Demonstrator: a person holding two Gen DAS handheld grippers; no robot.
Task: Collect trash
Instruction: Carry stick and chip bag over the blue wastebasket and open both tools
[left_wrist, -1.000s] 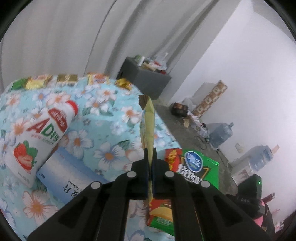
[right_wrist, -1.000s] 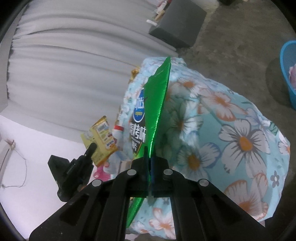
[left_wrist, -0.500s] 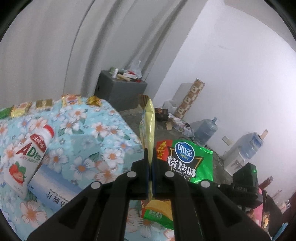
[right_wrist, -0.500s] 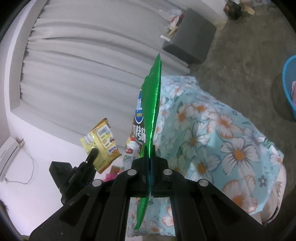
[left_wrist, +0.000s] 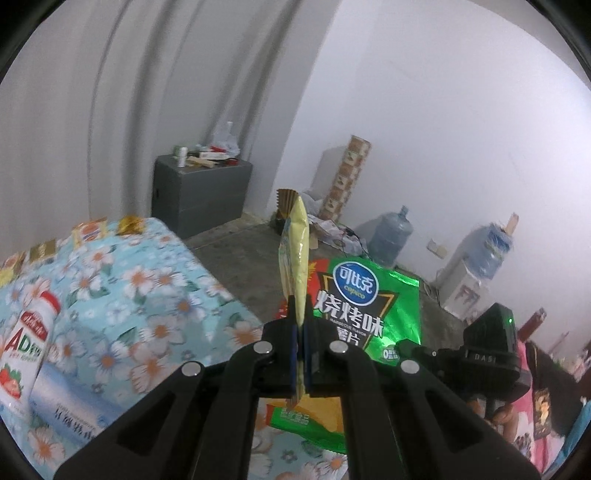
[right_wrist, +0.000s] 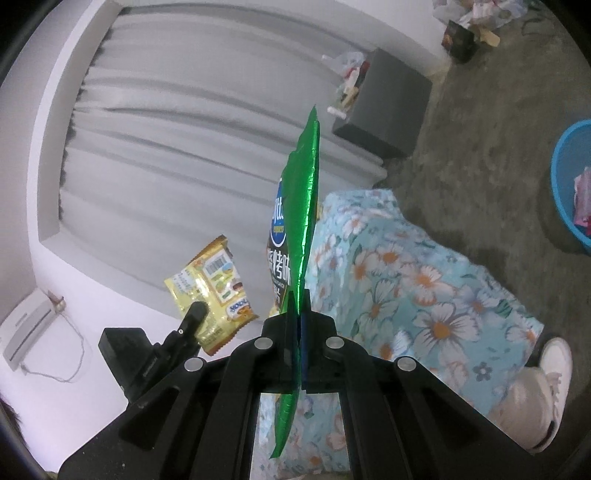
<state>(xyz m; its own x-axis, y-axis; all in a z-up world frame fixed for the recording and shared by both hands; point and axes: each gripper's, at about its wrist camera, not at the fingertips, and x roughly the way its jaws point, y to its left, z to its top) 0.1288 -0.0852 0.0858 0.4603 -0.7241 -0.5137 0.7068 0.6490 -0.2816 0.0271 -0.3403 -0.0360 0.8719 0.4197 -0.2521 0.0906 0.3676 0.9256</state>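
Yellow snack wrapper (left_wrist: 294, 254) stands up on its edge, pinched tight in the jaws of the left gripper (left_wrist: 300, 350). The right gripper (right_wrist: 297, 350) has its jaws clamped on a green chip bag (right_wrist: 301, 221). Both are held up in the air beside the flowery counter (left_wrist: 155, 291), where a strawberry milk bottle (left_wrist: 26, 347) lies.
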